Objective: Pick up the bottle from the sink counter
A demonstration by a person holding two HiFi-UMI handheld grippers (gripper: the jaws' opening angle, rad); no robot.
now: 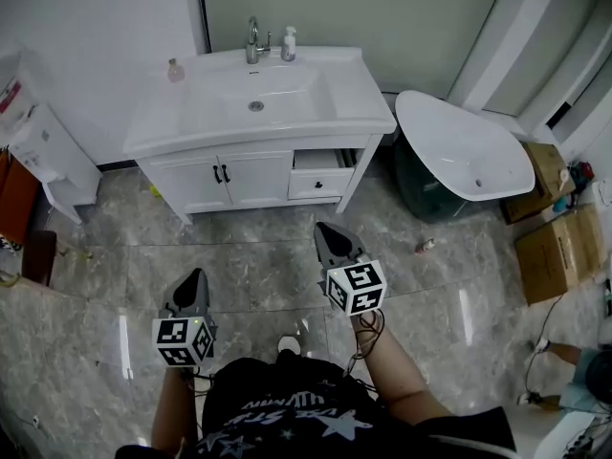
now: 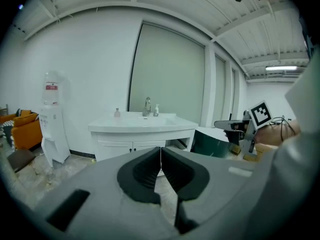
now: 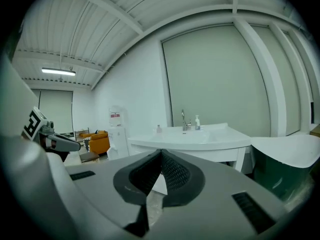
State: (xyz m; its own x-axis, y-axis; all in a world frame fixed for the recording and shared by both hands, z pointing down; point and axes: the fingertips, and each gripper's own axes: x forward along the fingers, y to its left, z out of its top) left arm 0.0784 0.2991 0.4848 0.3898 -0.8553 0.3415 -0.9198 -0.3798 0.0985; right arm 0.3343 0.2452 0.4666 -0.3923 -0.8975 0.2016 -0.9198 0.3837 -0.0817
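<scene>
A: Status check from the doorway. Where is the target?

B: There are two candidates on the sink counter [image 1: 167, 127]. A small pinkish bottle [image 1: 176, 70] stands at the rear left corner, close to the wall. A white pump bottle [image 1: 289, 44] stands just beside the faucet [image 1: 253, 40], behind the basin. Both are upright and well apart from the person.

A: Gripper state?

B: Left gripper [image 1: 195, 277]: jaws fully together, nothing between them. Right gripper [image 1: 325, 229]: the same, pads meeting, empty. Both are held low in front of the person, over the floor, pointing toward the vanity.

A: Hazards from here?

B: First, target ambiguity. The task names one bottle and the counter carries two, so a wrong choice is possible.

Second, closed jaws. If they are not opened before the reach, the tips will likely push the bottle over instead of straddling it.

Third, clearance. The pump bottle sits so near the faucet that one jaw may strike the metal. The pinkish bottle is near the wall and the counter's side edge, so a nudge could tip it off.

Fourth, the approach. The floor looks glossy, and a small object [image 1: 425, 246] lies on it toward the bathtub [image 1: 469, 151]. A drawer [image 1: 320, 160] on the vanity also stands partly open at the front.

A: Recommended precaution?

B: Settle the target, open the jaws early and come in from the front.
</scene>
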